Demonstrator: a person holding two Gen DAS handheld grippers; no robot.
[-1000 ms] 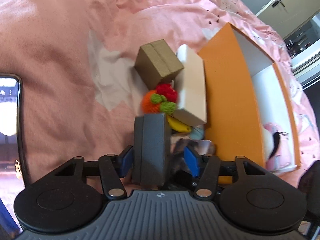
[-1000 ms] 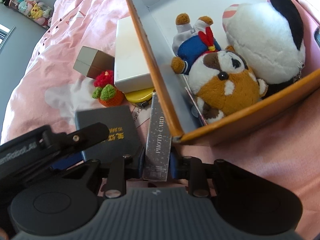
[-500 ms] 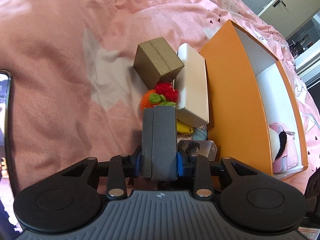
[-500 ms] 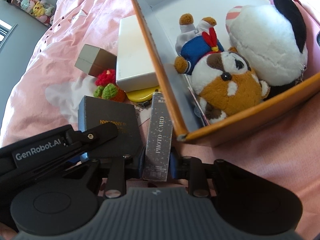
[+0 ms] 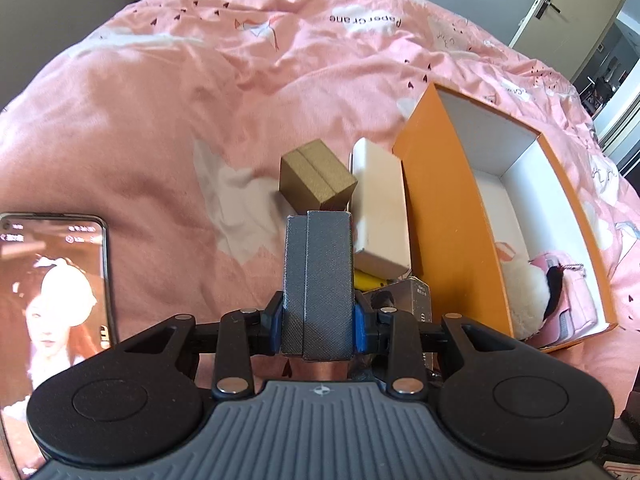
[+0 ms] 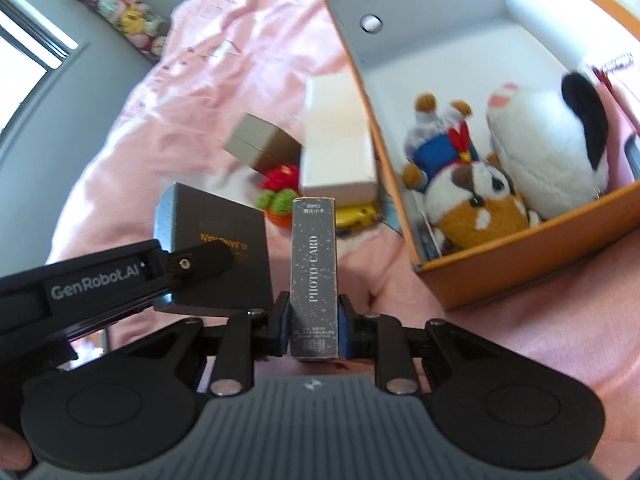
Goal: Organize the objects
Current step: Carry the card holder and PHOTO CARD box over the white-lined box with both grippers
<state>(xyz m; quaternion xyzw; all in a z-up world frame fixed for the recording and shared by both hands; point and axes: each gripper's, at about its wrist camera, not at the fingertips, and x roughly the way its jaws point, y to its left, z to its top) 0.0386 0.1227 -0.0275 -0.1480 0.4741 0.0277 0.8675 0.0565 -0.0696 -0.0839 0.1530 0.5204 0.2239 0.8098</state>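
My left gripper (image 5: 318,328) is shut on a dark grey box (image 5: 318,284) and holds it above the pink bedspread; that box also shows in the right wrist view (image 6: 216,248). My right gripper (image 6: 314,326) is shut on a slim "PHOTO CARD" box (image 6: 314,272), lifted just left of the orange box (image 6: 520,248). The orange box holds a white plush (image 6: 548,148), a brown-and-white plush (image 6: 476,196) and a blue-dressed doll (image 6: 440,144). Its side wall (image 5: 448,216) fills the right of the left wrist view.
On the bedspread lie a tan cube box (image 5: 316,180), a white oblong box (image 5: 380,208), a crocheted orange-green-red toy (image 6: 280,196) and a yellow item (image 6: 354,214). A lit phone (image 5: 52,300) lies at far left. A door (image 5: 560,4) stands beyond the bed.
My left gripper closed on the dark grey box and raised it. My right gripper lifted the photo card box up and back from the orange box's corner.
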